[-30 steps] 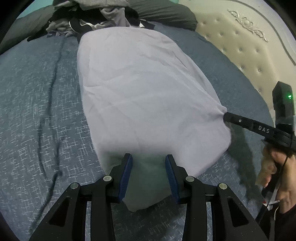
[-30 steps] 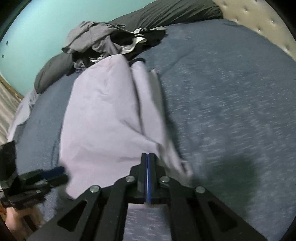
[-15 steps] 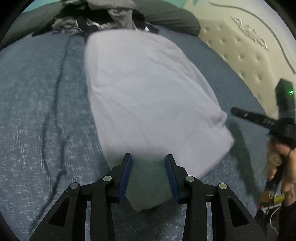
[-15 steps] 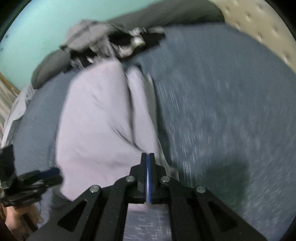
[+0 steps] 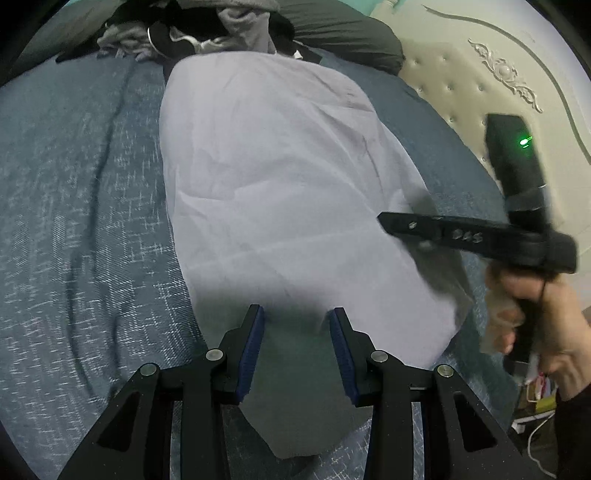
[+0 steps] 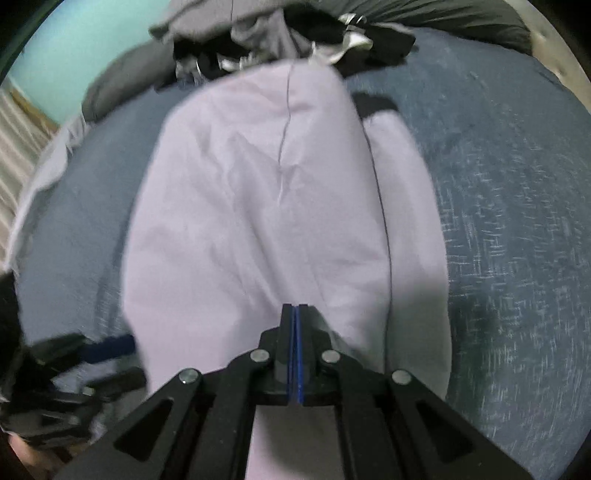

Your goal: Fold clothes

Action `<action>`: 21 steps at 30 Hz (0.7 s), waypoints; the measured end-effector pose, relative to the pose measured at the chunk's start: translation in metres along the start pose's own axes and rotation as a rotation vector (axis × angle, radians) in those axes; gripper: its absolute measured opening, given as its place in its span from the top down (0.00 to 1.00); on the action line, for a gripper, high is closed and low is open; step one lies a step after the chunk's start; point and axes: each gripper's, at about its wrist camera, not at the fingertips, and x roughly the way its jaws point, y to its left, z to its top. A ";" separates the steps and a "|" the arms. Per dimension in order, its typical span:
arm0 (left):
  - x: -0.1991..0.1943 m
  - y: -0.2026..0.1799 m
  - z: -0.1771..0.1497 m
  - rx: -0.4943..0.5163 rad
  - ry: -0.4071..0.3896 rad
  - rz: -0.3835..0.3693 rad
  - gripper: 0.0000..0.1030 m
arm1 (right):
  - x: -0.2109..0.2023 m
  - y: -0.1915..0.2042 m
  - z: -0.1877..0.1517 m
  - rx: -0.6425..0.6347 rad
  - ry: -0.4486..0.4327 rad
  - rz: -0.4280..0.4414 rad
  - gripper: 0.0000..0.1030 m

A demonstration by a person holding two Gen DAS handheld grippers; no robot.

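A: Biggest first: blue flecked bedspread (image 5: 81, 206), filling most of both views, creased along its left side in the left wrist view.

B: Then cream tufted headboard (image 5: 491, 85) at upper right, with a carved ornament on it. Teal wall (image 6: 74, 40) at upper left in the right wrist view.

A: Next down: pale lilac garment (image 5: 280, 192), spread flat down the middle of the bedspread, far end up against the heap, near end reaching under both tools. One fold line running lengthwise in the right wrist view, a narrower strip lying beside it on the right.

B: Behind that, dark grey pillow (image 5: 343, 33) along the top, and a heap of grey and black clothes (image 5: 207, 26) just in front of it, touching the garment's far end.

A: Smaller now: left gripper (image 5: 296, 345), fingers spread partway, blue pads facing each other above the garment's near end. Nothing pinched between them.

B: Right gripper (image 6: 295, 314), pressed fully together, blue pads meeting in one thin line, tip over the garment's near part. Cannot tell whether any cloth is caught.

A: Same tool from the left wrist view: black, blurred, over the garment's right edge, gripped by a right hand (image 5: 532, 310).

B: Smallest: green light (image 5: 524, 140) glowing on the upright block of that tool.
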 end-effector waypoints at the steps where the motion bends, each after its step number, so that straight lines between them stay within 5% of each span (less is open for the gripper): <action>1: 0.002 0.002 -0.001 0.000 0.000 -0.005 0.61 | 0.004 -0.002 0.001 0.005 0.005 0.006 1.00; 6: 0.005 -0.003 -0.006 0.033 0.005 0.009 0.61 | 0.007 -0.003 0.008 -0.018 0.037 -0.002 1.00; 13: -0.004 -0.008 -0.005 0.036 0.011 0.004 0.61 | -0.030 0.004 0.064 -0.058 -0.119 -0.004 1.00; 21: -0.007 -0.003 -0.009 0.007 0.008 -0.035 0.61 | 0.009 -0.002 0.097 -0.069 -0.011 -0.093 1.00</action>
